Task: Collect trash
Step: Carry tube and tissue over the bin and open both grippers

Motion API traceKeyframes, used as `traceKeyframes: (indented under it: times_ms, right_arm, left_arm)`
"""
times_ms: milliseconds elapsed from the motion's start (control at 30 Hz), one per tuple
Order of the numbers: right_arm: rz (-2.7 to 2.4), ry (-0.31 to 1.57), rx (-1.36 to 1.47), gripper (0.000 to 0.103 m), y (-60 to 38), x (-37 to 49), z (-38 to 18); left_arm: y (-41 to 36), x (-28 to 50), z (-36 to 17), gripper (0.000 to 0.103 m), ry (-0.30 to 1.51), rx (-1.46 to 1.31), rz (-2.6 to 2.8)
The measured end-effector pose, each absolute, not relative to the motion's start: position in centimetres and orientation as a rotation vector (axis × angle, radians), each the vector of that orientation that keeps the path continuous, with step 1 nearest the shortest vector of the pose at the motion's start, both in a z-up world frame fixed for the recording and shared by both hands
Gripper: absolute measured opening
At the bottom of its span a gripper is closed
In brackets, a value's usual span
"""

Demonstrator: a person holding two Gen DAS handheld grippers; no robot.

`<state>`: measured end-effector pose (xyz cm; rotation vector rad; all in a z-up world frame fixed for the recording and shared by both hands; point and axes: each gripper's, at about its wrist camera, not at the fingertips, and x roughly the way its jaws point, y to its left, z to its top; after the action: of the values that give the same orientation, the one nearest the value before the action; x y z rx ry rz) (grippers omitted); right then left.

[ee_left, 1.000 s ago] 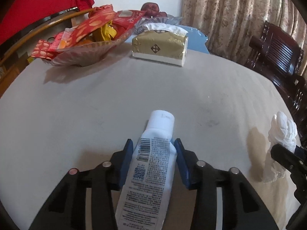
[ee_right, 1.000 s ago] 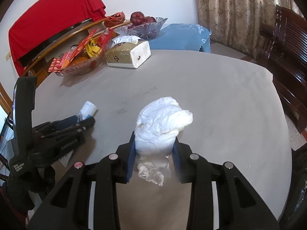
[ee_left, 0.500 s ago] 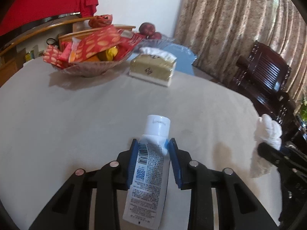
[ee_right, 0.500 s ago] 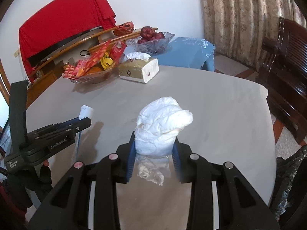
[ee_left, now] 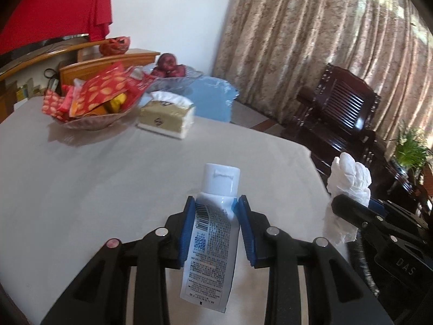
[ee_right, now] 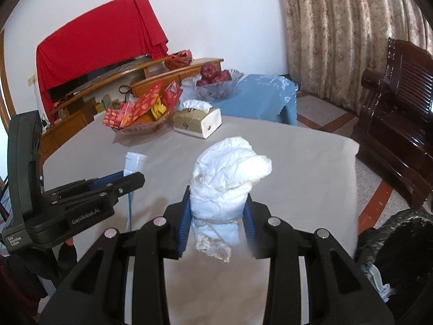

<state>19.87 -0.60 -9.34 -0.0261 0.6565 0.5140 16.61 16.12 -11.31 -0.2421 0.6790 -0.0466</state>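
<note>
Grey-covered table [ee_right: 297,162] carries a snack bowl [ee_right: 138,128] far left, with a tissue box [ee_right: 199,123] beside it.

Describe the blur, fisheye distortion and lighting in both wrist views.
Left wrist view: the snack bowl and tissue box are smeared by blur, while the held tube stays sharp; daylight glows through the curtain at upper right. Right wrist view: the table edge bows, corners are vignetted black, and the crumpled tissue is crisp under soft, even light.
</note>
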Motion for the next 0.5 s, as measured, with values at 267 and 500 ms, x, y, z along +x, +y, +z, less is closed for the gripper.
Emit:
traceKeyframes:
  times_ms: [267,500]
  right_arm:
    - [0.471,0.612,-0.011,0.033,-4.6,17.8,-7.5]
    - [0.408,0.581,-0.006,0.033,-8.9,15.8,-6.4]
  left_arm:
    - [11.8,15.8,-9.3,0.032,0.643,-0.221,-0.146]
    - [7.4,15.3,-7.8,0.032,0.617,-0.198,-0.24]
